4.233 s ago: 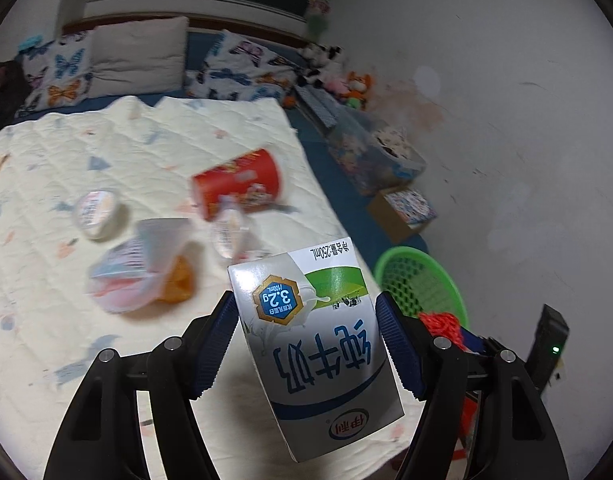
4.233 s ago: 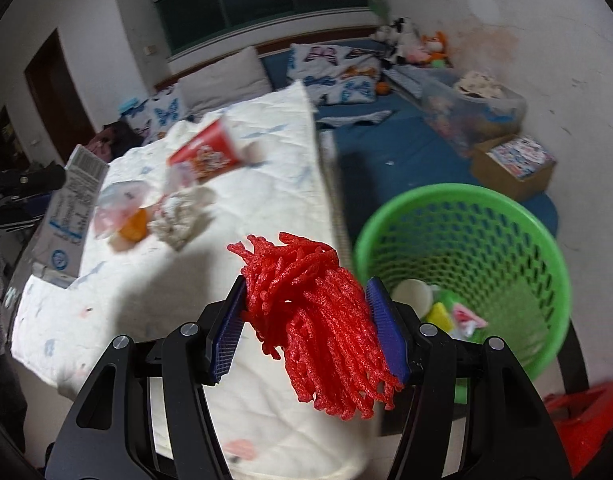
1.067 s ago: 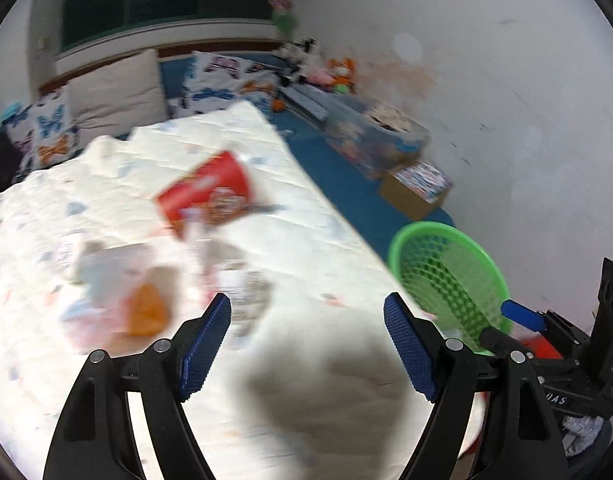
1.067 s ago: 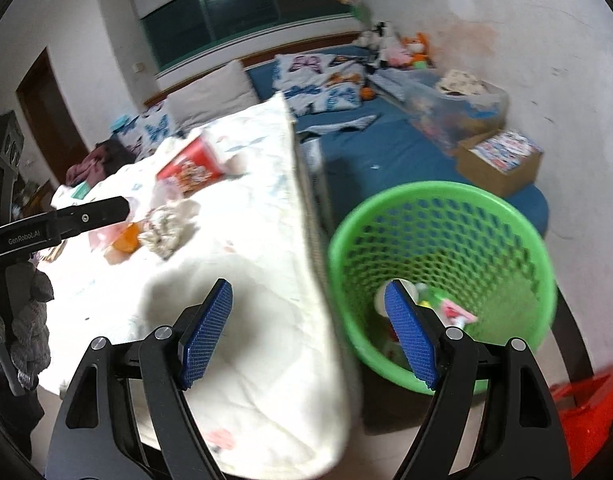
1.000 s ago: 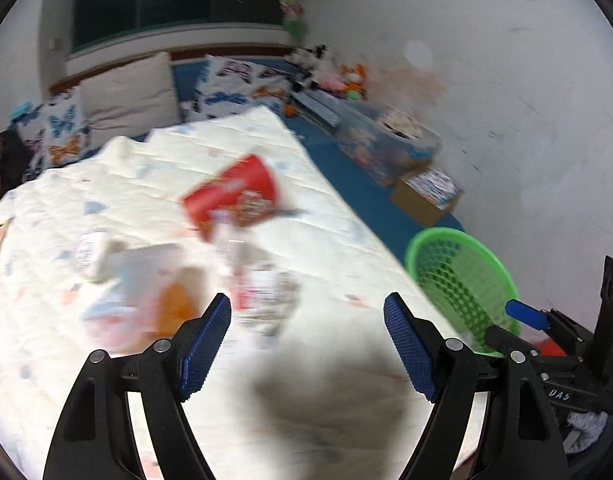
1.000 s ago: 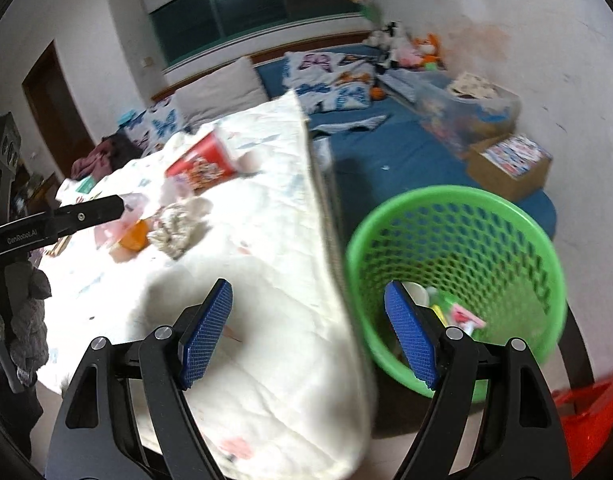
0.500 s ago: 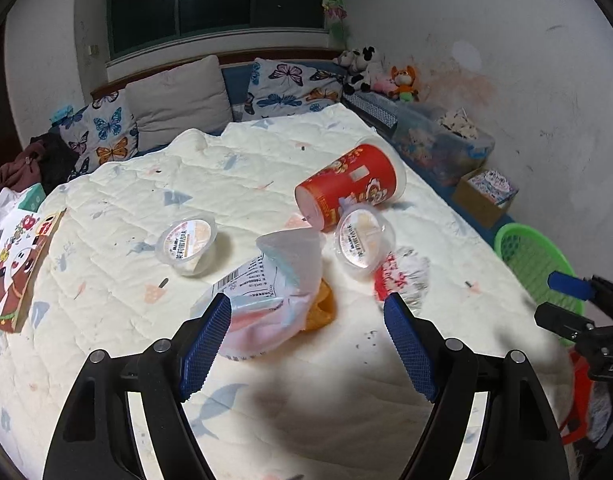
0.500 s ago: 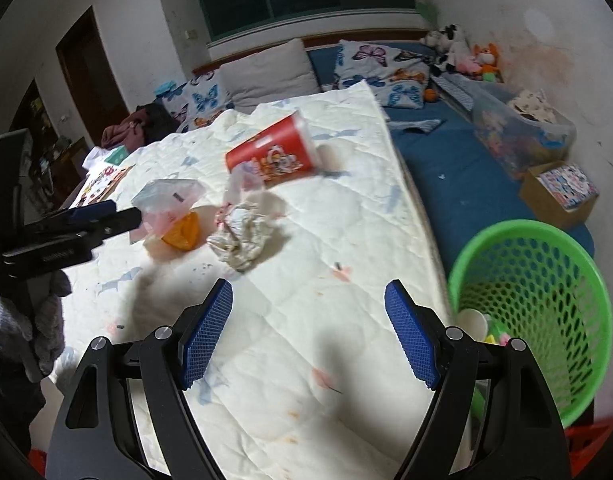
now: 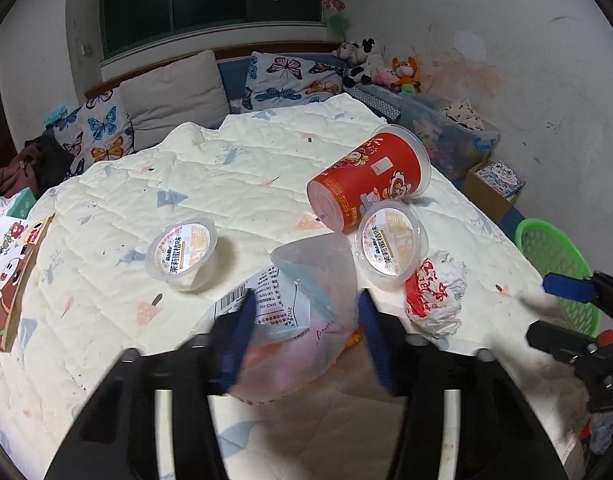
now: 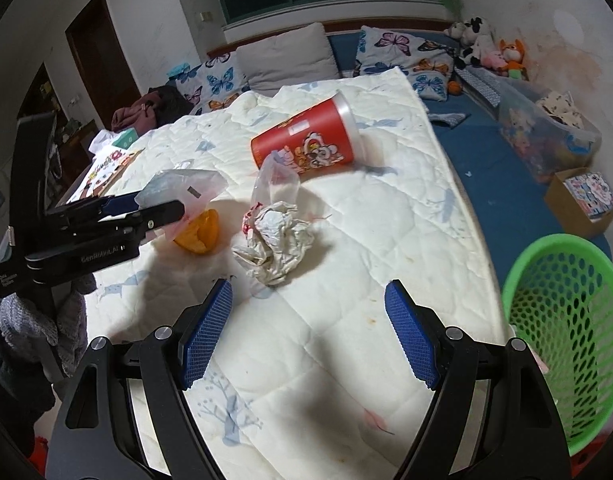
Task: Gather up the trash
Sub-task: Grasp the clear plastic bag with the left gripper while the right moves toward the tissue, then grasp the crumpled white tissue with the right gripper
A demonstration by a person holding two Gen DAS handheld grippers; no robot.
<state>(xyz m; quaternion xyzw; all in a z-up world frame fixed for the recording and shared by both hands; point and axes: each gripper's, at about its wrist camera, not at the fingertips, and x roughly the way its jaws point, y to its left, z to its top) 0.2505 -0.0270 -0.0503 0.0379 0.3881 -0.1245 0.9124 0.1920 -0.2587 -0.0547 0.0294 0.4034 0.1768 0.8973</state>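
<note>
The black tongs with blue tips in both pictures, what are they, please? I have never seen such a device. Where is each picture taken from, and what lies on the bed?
There is no robot here. A person holds one two-finger gripper in each hand, and a wide-angle camera on each looks forward along its fingers.

The left wrist view shows the left gripper. Its jaws are closing, with a clear plastic bag between them. The right wrist view shows the right gripper, open and empty above the white quilt.

On the quilt lie a red cup on its side, two small lidded tubs, a crumpled wrapper and something orange by the bag. The green basket beside the bed is where the trash goes.
</note>
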